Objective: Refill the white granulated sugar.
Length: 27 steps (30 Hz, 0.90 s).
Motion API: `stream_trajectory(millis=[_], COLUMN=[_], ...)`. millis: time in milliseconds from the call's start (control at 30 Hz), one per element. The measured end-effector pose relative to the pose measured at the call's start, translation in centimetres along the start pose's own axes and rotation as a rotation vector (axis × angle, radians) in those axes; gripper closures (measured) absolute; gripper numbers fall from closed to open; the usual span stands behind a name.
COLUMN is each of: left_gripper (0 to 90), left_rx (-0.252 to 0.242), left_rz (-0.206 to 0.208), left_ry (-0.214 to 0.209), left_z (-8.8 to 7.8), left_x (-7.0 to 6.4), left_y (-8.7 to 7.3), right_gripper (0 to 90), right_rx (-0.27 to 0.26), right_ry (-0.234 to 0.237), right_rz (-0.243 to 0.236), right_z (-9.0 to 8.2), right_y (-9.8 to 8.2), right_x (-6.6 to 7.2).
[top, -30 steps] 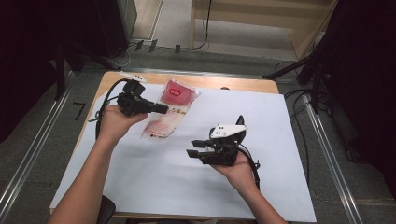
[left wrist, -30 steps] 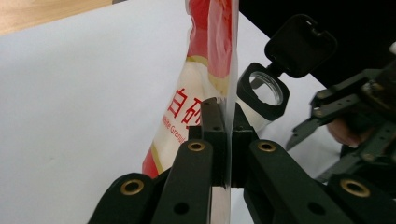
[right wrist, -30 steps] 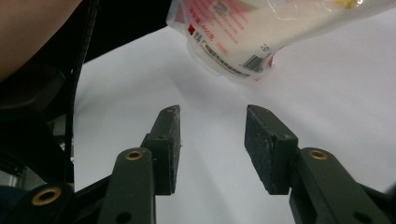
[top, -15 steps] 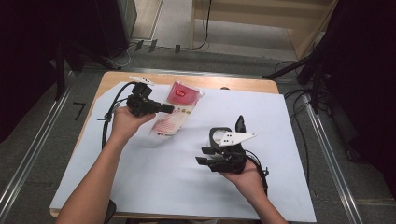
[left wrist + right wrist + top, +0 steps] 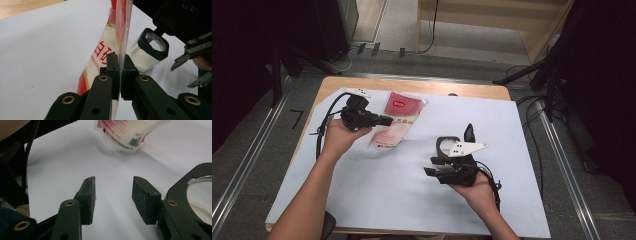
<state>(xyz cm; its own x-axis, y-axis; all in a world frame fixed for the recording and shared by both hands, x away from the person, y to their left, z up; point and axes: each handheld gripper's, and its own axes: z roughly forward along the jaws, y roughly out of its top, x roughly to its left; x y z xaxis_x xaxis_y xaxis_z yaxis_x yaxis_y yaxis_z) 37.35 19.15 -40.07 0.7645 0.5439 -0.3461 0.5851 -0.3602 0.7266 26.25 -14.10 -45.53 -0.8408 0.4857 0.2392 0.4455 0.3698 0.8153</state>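
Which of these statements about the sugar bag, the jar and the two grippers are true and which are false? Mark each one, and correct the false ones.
1. The left gripper is shut on the sugar bag. True.
2. The right gripper clamps the jar. False: its jaws stand apart with nothing between them.
3. The bag is red and white. True.
4. The jar has a lid on. False: its black-rimmed mouth is open.
5. White paper covers the table. True.
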Motion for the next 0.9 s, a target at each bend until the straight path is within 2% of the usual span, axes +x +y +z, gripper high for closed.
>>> stream_trajectory(millis=[200,300,700,900], left_gripper=[88.6,88.4,86.9,86.5], left_rx=[0.004,0.002,-0.023,-0.019], left_rz=[0.019,0.008,0.013,0.016], left_ry=[0.001,0.002,-0.001,-0.008], left_z=[-0.6,-0.9,-1.7,-2.0], left_x=[0.0,0.0,0.2,0.0], left_y=[-0.7,-1.1,-2.0,-2.4], right_gripper=[54.4,54.4,54.1,54.0], right_rx=[-0.003,-0.003,0.003,0.002], right_ry=[-0.009,-0.013,-0.032,-0.036], right_rz=[0.001,-0.002,-0.015,-0.012], right_z=[-0.1,-0.1,-0.2,-0.3], right_y=[0.0,0.0,-0.1,-0.1], right_x=[0.0,0.0,-0.1,-0.3])
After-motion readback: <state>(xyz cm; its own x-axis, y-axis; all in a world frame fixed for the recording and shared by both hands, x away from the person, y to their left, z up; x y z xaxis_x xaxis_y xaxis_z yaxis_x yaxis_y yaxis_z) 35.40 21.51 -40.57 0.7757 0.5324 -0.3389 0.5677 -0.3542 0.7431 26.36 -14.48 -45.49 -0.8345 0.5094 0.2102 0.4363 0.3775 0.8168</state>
